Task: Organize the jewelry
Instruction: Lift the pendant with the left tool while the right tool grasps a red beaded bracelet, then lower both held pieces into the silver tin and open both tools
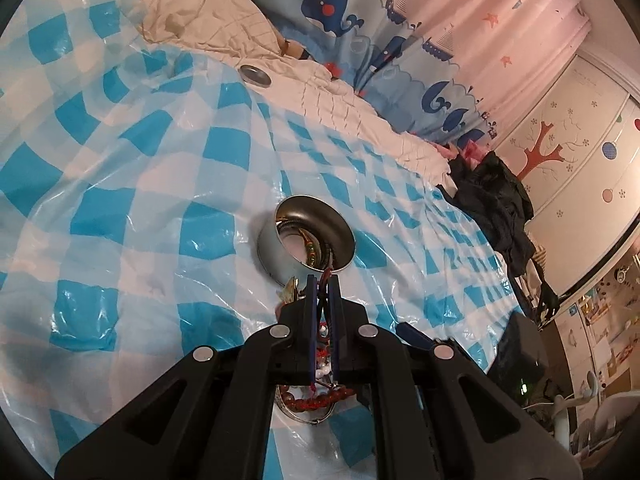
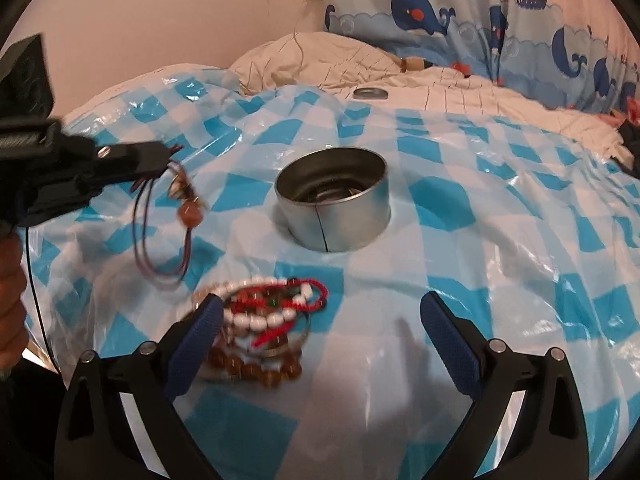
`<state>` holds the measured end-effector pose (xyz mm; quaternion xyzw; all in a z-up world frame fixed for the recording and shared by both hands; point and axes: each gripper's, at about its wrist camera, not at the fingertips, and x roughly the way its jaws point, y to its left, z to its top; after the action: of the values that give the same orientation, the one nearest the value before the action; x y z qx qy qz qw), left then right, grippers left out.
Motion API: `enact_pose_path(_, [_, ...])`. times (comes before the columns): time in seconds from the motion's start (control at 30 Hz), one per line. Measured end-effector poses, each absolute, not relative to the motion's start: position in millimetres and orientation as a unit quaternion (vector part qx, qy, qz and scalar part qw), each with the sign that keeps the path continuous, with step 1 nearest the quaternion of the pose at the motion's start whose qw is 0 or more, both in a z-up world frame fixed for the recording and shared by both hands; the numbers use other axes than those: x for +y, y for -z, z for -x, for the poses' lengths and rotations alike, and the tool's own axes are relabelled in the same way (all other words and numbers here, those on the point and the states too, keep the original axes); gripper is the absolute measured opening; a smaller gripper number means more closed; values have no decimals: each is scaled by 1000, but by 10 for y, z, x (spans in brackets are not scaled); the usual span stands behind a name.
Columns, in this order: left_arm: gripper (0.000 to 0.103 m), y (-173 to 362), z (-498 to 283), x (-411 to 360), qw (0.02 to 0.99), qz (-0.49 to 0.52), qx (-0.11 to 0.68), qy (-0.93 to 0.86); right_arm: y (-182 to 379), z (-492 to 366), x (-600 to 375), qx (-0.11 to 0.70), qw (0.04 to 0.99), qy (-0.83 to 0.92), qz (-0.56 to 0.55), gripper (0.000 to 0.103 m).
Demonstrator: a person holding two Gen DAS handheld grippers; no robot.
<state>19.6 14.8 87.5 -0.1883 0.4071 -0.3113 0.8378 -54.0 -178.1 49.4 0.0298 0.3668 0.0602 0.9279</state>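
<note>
Left gripper [image 2: 170, 156] jaws clamped on a corded necklace [image 2: 168, 220] dangling left of the tin [image 2: 332, 200], right gripper [image 2: 320, 340] jaws apart near the bracelet pile [image 2: 268, 320] on the bed's checked sheet [image 2: 480, 240].

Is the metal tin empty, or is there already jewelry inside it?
Not empty. The left wrist view looks into the open round tin and shows a string of beads and coiled pieces lying against its inner wall.

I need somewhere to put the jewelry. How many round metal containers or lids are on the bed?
2. An open tin stands mid-bed on the checked plastic sheet, with some jewelry already inside. A flat lid lies farther back on the white bedding. More may be hidden.
</note>
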Motion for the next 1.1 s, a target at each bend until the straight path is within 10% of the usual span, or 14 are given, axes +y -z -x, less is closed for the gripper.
enact_pose_path(0.67, [4,-835,-225,130,841,178,413,302,-327,312,-1730,407,904,-115,-66,9])
enact_pose_path(1.1, [4,-818,-228,117,841,175,414,302,-439,347,-1894,380,913,-108,-105,9])
